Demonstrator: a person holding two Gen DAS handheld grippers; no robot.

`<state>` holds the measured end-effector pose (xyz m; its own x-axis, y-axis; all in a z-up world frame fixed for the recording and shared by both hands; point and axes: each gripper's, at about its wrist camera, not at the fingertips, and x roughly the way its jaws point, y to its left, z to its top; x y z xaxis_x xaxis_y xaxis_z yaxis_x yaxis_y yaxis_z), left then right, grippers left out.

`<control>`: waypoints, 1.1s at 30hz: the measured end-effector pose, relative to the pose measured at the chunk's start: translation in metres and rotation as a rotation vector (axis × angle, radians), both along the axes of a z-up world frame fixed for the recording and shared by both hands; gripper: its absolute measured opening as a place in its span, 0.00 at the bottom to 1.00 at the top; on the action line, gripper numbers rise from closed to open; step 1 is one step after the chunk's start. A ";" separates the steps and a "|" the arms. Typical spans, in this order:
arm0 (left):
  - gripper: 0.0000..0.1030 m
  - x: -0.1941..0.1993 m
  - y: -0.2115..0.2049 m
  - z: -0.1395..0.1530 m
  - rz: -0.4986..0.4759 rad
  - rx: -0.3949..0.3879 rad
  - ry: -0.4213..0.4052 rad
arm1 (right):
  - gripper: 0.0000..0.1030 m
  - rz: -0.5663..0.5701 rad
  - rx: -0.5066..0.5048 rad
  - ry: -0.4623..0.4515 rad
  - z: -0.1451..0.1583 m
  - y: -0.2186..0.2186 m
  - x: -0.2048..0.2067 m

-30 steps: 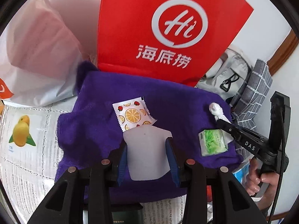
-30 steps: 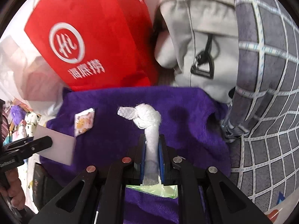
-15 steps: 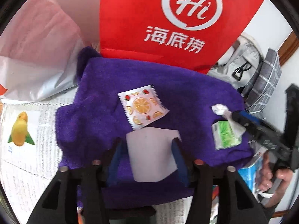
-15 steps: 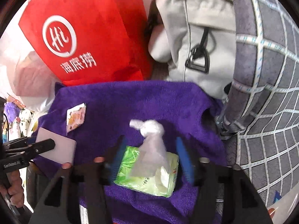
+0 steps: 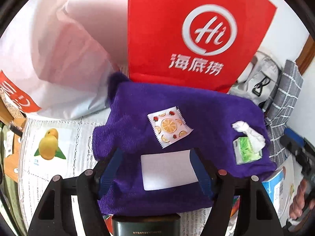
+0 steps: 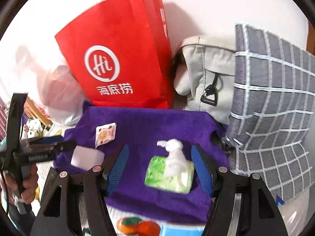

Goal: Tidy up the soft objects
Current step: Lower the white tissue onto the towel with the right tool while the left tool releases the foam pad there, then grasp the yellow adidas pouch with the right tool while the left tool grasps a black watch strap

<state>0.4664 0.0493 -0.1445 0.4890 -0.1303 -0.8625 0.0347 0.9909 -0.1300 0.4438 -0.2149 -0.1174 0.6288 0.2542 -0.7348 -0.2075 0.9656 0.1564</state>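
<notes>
Purple towel (image 5: 206,106), spread flat: orange-print sachet (image 5: 170,126) centre, white pad (image 5: 168,169) between the wide-open, empty left claw (image 5: 159,170), green tissue pack (image 6: 169,174) between the equally open, empty right claw (image 6: 160,170). Placing step apparently done; next likely calls for fetching another soft item.

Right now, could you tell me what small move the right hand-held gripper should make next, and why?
Probably lower and close on the white tissue sticking up from the green tissue pack. The right hand-held gripper is open and straddles the pack on the purple towel, so little repositioning seems needed.
</notes>
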 end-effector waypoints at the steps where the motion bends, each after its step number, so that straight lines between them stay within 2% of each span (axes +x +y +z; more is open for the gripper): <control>1: 0.68 -0.002 -0.003 0.003 -0.009 0.006 -0.012 | 0.64 0.005 -0.014 -0.002 0.002 -0.001 -0.011; 4: 0.68 -0.009 -0.008 0.019 -0.035 0.020 -0.045 | 0.64 0.038 -0.050 -0.009 0.004 0.003 -0.050; 9: 0.68 -0.026 -0.017 0.043 -0.076 -0.005 -0.096 | 0.77 0.156 -0.063 -0.028 -0.004 0.017 -0.112; 11: 0.68 -0.035 -0.022 0.053 -0.099 -0.003 -0.120 | 0.86 0.191 -0.059 -0.036 -0.010 0.022 -0.136; 16: 0.68 -0.063 -0.021 0.069 -0.105 -0.010 -0.150 | 0.88 0.315 -0.129 -0.012 -0.029 0.043 -0.179; 23: 0.68 -0.105 -0.009 0.059 -0.088 -0.003 -0.132 | 0.89 0.446 -0.412 -0.011 -0.058 0.075 -0.201; 26: 0.68 -0.122 -0.002 0.048 -0.078 0.010 -0.109 | 0.89 0.472 -0.471 0.003 -0.069 0.084 -0.202; 29: 0.68 -0.140 0.008 0.035 -0.057 0.003 -0.072 | 0.89 0.441 -0.533 0.006 -0.080 0.088 -0.198; 33: 0.68 -0.163 0.017 0.027 -0.038 -0.020 -0.048 | 0.88 0.438 -0.548 0.034 -0.094 0.089 -0.198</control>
<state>0.3034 0.0661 -0.1176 0.5242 -0.1662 -0.8352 0.0790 0.9860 -0.1467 0.2456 -0.1263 -0.2111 0.5276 0.0666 -0.8469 -0.5991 0.7360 -0.3153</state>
